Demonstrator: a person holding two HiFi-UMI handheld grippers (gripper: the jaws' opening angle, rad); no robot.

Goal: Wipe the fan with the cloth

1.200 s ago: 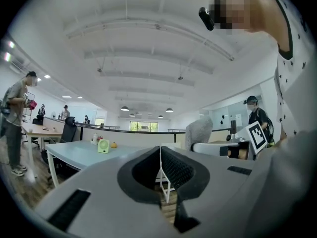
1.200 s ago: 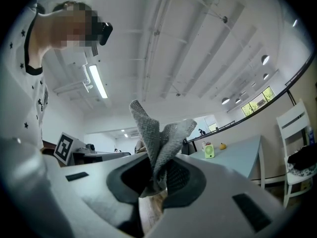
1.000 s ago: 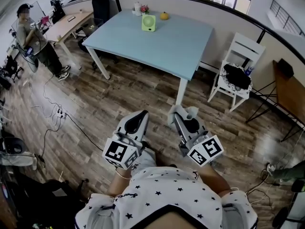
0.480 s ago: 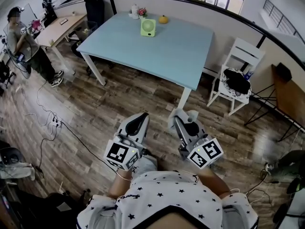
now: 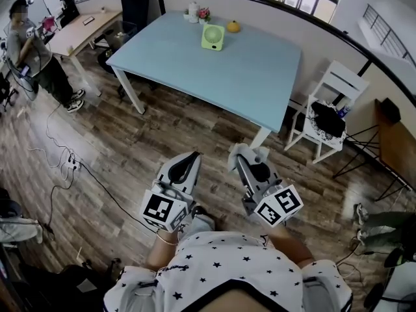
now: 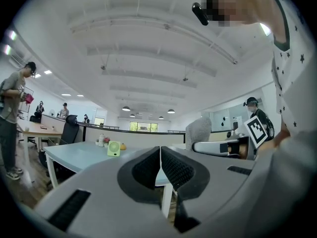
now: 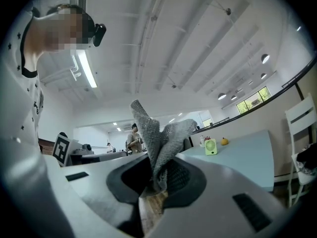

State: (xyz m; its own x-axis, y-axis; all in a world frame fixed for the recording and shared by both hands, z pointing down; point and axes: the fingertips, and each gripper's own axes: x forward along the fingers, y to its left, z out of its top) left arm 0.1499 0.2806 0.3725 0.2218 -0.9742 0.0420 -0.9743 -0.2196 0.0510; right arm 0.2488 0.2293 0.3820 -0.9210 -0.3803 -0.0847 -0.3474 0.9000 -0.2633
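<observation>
A small green fan [image 5: 212, 36] stands near the far edge of the light blue table [image 5: 214, 70]; it also shows as the fan [image 6: 114, 148] in the left gripper view and the fan [image 7: 211, 147] in the right gripper view. My right gripper [image 5: 246, 155] is shut on a grey cloth [image 7: 157, 140], whose folds stick up past the jaws; the cloth [image 5: 260, 153] shows at its tip from above. My left gripper [image 5: 188, 162] is shut with nothing in it. Both are held over the wooden floor, well short of the table.
An orange fruit [image 5: 233, 26] and a small flower pot [image 5: 204, 13] sit beside the fan. A white chair [image 5: 322, 112] with a dark bag stands right of the table. A person [image 5: 36, 51] stands by a desk far left. Cables [image 5: 71, 164] lie on the floor.
The view has swung a little, so the table and fan sit further right in the picture. Both grippers hold the same pose, the cloth still in the right one.
</observation>
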